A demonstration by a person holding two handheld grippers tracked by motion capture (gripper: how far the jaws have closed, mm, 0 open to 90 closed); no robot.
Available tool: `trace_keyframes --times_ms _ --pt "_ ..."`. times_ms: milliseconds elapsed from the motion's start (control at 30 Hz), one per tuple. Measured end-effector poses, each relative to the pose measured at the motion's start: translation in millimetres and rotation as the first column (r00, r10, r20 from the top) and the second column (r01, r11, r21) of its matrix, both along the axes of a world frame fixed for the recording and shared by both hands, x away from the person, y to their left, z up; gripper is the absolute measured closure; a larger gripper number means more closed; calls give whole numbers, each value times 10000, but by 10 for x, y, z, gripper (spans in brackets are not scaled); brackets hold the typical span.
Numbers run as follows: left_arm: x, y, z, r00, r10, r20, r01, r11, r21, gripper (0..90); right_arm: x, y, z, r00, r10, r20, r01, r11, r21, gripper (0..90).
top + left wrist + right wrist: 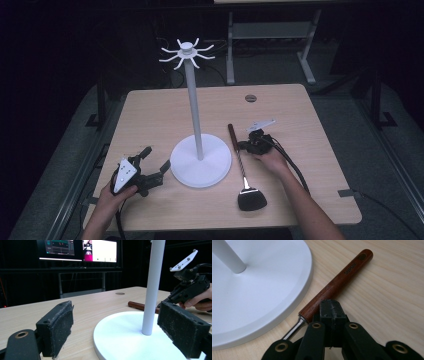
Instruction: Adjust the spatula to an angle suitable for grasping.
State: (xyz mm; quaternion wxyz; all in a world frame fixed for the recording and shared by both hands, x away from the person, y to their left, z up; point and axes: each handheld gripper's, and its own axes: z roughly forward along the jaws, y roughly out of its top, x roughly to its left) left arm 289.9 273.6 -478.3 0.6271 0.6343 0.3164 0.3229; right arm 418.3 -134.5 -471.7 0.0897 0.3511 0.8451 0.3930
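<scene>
Where the person's forearms are coming in over the near edge of the wooden table (150,107), the items are lying as follows. Nearest, at the near middle right: a spatula (243,167), its black head (251,200) pointing toward the person, a metal neck running up from it and a dark wooden handle (337,283) reaching away, lying flat just beside the right rim of the stand's base. Near left: the left gripper (152,165), held in the left hand (117,192), with its grey plate (123,175) on top; its jaws are standing wide apart with nothing between them, and in the left gripper view the two black pads (61,327) are framing the base and the pole. Middle: a white stand with a round flat base (192,172) sitting on the table, a thin upright pole (195,110) rising from it, and a ring of curved hooks (186,52) at the top. Middle right: the right gripper (245,146), held in the right hand (272,160), its jaws pressed together with nothing between them and their tip lying right at the lower end of the handle; whether it is touching the wood cannot be told. Far edge: a small round grommet (250,98) set in the tabletop. Beyond the table, in the left gripper view: lit screens (100,251) in a dark room.
</scene>
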Motion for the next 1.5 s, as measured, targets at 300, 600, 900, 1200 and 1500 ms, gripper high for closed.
trace_keyframes --times_ms 300,600,900,1200,1500 --pt "0 1 0 10000 -10 10 10 10000 2 126 -37 79 16 9997 246 -21 -247 9997 -23 897" --pt "-1 2 -1 10000 -14 3 14 10000 -86 126 -383 13 224 9970 700 -339 -701 9975 -35 897" --pt "-2 2 -1 10000 22 4 -22 10000 -89 126 -832 79 306 9938 1106 -84 -1107 9938 -90 897" --pt "-2 2 -1 10000 42 8 -42 10000 -89 126 -1085 153 192 9923 1201 -290 -1219 9898 -739 897" --pt "-3 4 -2 10000 25 44 -25 10000 -73 126 -1040 177 142 9932 998 -592 -1056 9890 -1039 897"
